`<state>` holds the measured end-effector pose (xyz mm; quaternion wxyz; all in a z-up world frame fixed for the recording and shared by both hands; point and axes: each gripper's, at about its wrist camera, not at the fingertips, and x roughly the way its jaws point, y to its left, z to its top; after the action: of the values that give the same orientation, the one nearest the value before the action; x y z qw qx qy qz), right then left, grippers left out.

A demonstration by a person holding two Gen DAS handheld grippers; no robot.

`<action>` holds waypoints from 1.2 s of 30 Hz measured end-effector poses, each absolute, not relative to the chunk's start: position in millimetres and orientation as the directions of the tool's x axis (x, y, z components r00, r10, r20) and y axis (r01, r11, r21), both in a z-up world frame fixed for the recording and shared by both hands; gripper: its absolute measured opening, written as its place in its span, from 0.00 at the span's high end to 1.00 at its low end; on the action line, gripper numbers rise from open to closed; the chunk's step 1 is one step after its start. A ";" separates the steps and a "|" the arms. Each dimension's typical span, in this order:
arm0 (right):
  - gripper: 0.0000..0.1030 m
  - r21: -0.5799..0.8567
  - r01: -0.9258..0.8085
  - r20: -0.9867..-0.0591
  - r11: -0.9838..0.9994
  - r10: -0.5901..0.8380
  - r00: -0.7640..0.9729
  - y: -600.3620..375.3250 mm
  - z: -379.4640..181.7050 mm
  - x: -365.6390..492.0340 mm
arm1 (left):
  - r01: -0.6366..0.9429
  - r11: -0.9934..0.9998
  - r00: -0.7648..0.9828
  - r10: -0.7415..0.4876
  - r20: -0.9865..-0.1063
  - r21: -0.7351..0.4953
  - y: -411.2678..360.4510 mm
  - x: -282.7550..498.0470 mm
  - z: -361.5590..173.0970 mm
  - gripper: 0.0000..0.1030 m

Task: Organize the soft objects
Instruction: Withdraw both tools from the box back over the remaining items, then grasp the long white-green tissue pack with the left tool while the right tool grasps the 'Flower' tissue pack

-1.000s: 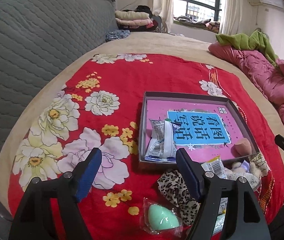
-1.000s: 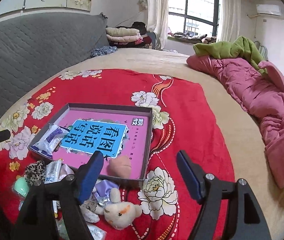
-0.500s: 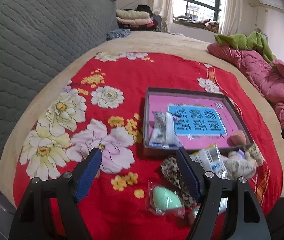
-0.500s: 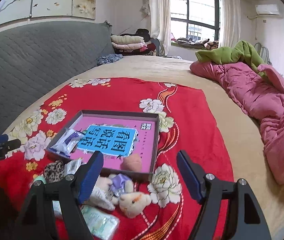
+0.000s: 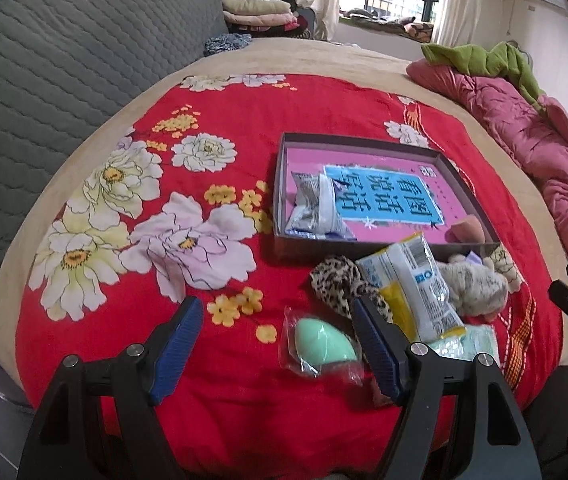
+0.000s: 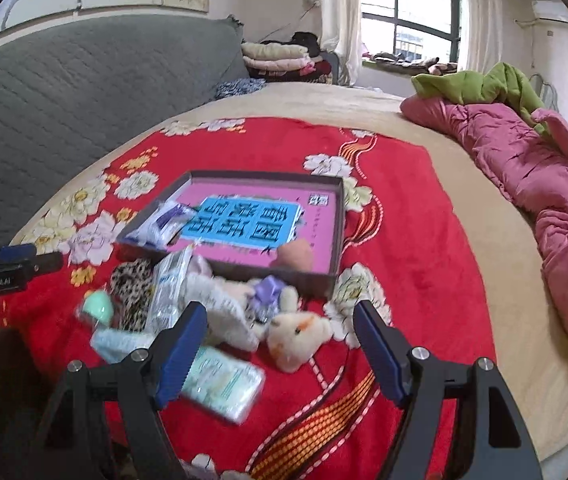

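I see a red flowered blanket (image 5: 268,120) spread over a beige bed (image 6: 384,108). A grey quilted headboard (image 5: 64,48) runs along the left. A crumpled pink quilt (image 6: 544,184) lies on the right with a green garment (image 6: 480,84) on it. Folded clothes (image 6: 276,58) sit stacked near the window (image 6: 408,8).

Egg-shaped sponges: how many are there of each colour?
Green sponge, in a clear wrapper on the red blanket: 1
Pink sponge, in the box: 1
Total: 2
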<state>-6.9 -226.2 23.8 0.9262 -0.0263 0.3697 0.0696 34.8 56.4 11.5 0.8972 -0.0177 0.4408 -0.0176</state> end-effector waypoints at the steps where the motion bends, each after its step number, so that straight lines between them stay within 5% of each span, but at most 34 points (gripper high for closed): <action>1: 0.27 -0.003 -0.154 -0.692 0.988 0.109 0.714 -225.0 22.6 -8.4 | 0.020 0.999 0.607 -0.052 -0.793 -0.050 55.6 32.8 10.2 0.25; 20: 0.27 -0.009 -0.228 -0.744 0.974 0.146 0.652 -209.9 0.5 -29.0 | 0.295 0.953 0.522 -0.222 -0.823 -0.070 -13.7 -6.5 -9.5 0.25; 36: 0.27 0.001 -0.281 -0.769 0.960 0.181 0.613 -203.0 -9.8 -31.2 | 0.360 0.926 0.472 -0.283 -0.835 -0.111 -22.3 -9.4 -23.1 0.25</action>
<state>-31.2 -203.0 -9.8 0.8962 -0.0597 0.4204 0.1289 -9.4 -22.3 -23.1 0.8571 0.0402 0.4781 -0.1877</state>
